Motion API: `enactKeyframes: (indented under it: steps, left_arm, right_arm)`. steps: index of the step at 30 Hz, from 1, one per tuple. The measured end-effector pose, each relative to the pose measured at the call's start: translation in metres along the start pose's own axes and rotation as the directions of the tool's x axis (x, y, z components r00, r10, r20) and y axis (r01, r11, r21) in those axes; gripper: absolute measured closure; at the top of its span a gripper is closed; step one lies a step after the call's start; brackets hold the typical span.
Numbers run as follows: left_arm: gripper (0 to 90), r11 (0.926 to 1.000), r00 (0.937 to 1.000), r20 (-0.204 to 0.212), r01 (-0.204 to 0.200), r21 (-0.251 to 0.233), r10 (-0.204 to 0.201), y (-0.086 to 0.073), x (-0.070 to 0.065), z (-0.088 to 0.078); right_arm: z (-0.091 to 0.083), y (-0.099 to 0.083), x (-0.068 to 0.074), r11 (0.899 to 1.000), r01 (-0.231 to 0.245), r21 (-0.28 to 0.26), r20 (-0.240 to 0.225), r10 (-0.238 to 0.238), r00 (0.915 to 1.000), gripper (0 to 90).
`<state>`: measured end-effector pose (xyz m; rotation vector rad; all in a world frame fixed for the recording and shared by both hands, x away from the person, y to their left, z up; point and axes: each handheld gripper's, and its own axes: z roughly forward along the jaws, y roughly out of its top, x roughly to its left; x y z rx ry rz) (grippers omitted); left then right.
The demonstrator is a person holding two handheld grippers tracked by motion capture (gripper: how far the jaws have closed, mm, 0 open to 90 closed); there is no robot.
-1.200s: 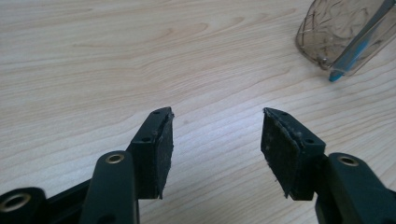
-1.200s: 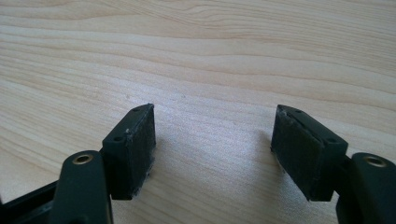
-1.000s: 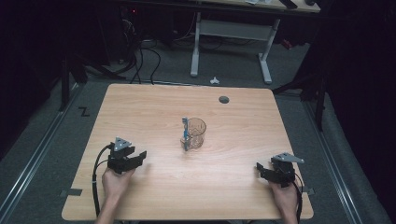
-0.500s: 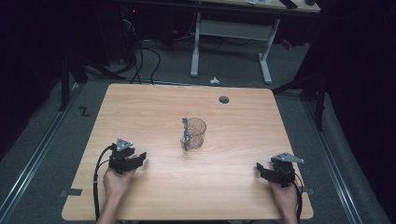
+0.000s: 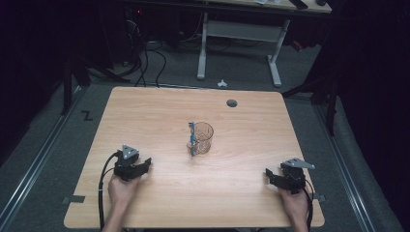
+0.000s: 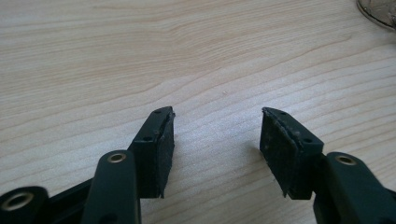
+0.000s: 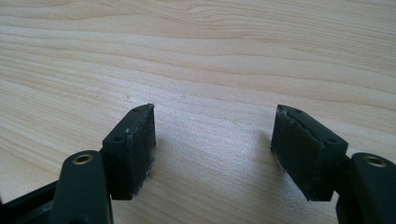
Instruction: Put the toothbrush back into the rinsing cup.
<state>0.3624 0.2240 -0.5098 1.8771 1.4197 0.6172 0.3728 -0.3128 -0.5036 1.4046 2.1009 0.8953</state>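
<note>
A clear glass cup [image 5: 201, 137] stands upright at the middle of the wooden table [image 5: 159, 111], with a thin blue-and-grey item [image 5: 191, 137] upright at its left side. My left gripper [image 5: 143, 166] rests low near the front left, open, with bare wood between its pads [image 6: 161, 149]. In the left gripper view the cup's base [image 6: 379, 10] peeks in at the top right corner. My right gripper [image 5: 270, 175] sits near the front right edge, open, with nothing between its pads [image 7: 301, 151]. Both grippers are well apart from the cup.
A round dark hole [image 5: 232, 103] is set in the tabletop near the far edge. Behind the table stand a white desk frame [image 5: 239, 34] and loose cables [image 5: 147, 58] on the grey floor, with a small white object [image 5: 222, 83] there too.
</note>
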Motion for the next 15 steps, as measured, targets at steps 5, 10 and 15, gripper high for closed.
enactKeyframes:
  steps: [5, 10, 15]
  left_arm:
    - [41.0, 0.9998, 0.9997, -0.017, -0.016, 0.008, 0.016, 0.0000, -0.0029, 0.0005]
    - [38.0, 0.9999, 0.9998, -0.016, -0.014, 0.010, 0.014, -0.0007, -0.0039, 0.0000]
    - [37.4, 0.9999, 0.9998, -0.013, -0.013, 0.010, 0.014, -0.0006, -0.0039, 0.0000]
  right_arm:
    - [0.0000, 0.0000, -0.0001, 1.000, 0.000, 0.000, -0.001, 0.000, 1.0000, 30.9]
    - [0.0000, 0.0000, -0.0001, 1.000, 0.000, 0.000, -0.001, 0.000, 1.0000, 31.0]
    - [0.0000, 0.0000, 0.0000, 1.000, 0.000, 0.000, -0.001, 0.000, 1.0000, 31.0]
